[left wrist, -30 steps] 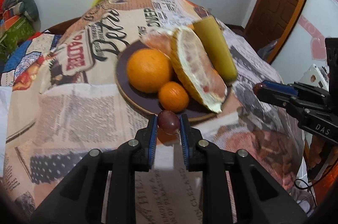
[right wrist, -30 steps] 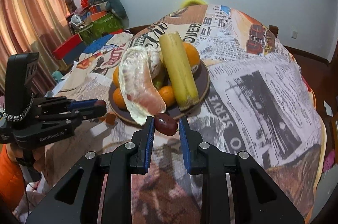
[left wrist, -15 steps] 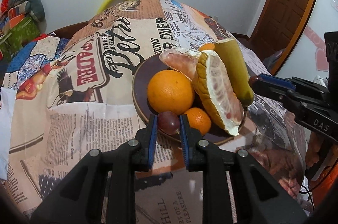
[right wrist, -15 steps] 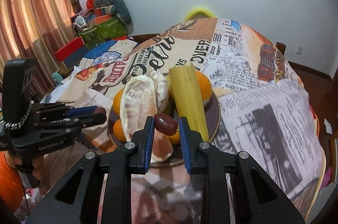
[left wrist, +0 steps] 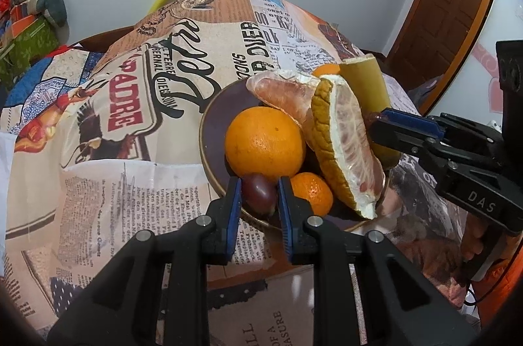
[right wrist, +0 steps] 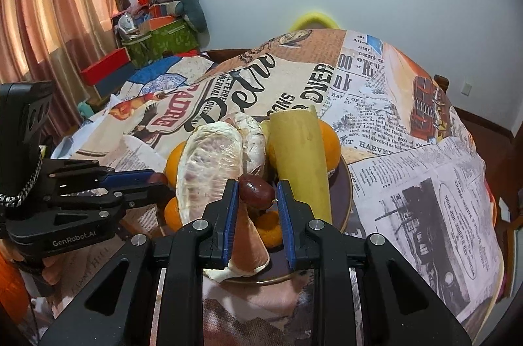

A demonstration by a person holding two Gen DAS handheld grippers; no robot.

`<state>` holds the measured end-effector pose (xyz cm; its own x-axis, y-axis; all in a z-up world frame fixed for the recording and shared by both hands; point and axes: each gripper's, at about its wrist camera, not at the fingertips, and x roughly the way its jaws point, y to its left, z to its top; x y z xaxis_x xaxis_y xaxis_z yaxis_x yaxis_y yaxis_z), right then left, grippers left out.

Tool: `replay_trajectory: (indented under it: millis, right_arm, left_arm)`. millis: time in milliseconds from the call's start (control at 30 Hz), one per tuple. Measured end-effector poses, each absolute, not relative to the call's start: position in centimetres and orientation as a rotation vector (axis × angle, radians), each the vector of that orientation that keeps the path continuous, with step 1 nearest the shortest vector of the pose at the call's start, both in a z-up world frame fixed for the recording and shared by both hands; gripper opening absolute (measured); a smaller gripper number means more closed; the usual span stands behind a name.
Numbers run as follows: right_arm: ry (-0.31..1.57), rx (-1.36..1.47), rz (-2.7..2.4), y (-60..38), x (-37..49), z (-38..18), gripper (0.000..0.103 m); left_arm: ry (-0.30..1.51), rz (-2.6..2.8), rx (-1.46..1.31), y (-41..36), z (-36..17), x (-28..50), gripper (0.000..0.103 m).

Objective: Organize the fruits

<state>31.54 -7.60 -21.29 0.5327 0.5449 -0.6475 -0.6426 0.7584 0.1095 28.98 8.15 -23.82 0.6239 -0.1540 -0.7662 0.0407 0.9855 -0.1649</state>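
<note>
Holding a small dark-red grape (left wrist: 258,194) clamped between its blue pads, the left gripper (left wrist: 260,199) hangs over the near rim of the round dark-brown plate (left wrist: 212,123), just in front of the large orange (left wrist: 264,143). Beside it on the plate lie a small mandarin (left wrist: 312,192), two peeled pomelo wedges (left wrist: 346,143) and a pale yellow-green cut stalk (left wrist: 366,84) leaning across the pile. Farther right, the right gripper (right wrist: 256,195) is likewise closed on a glossy reddish-brown date-like fruit (right wrist: 256,190), poised above the pomelo at the plate's near side. Most of the fruit appears gathered on the plate already, which sits on the newspaper-print tablecloth (left wrist: 114,182). What seems left is lowering both small fruits into free gaps and letting go; the crowded, sloping heap could let either roll off the rim.
</note>
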Motion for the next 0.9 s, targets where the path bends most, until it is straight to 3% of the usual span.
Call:
replay_trajectory:
  millis: [167, 467, 900]
  right_arm:
    - [0.726, -0.135, 0.718, -7.7, 31.6, -21.2, 0.031]
    - [0.714, -0.118, 0.722, -8.4, 31.0, -20.3, 0.031]
    - [0.537, -0.065, 0.663, -13.2, 25.9, -12.5, 0.031]
  left_arm:
    - [0.899, -0.109, -0.138, 8.1, -24.1, 29.0, 0.026]
    - [0.863, -0.088, -0.140, 8.4, -22.4, 28.0, 0.026]
    - [0.628, -0.066, -0.086, 6.6, -12.7, 21.5, 0.026]
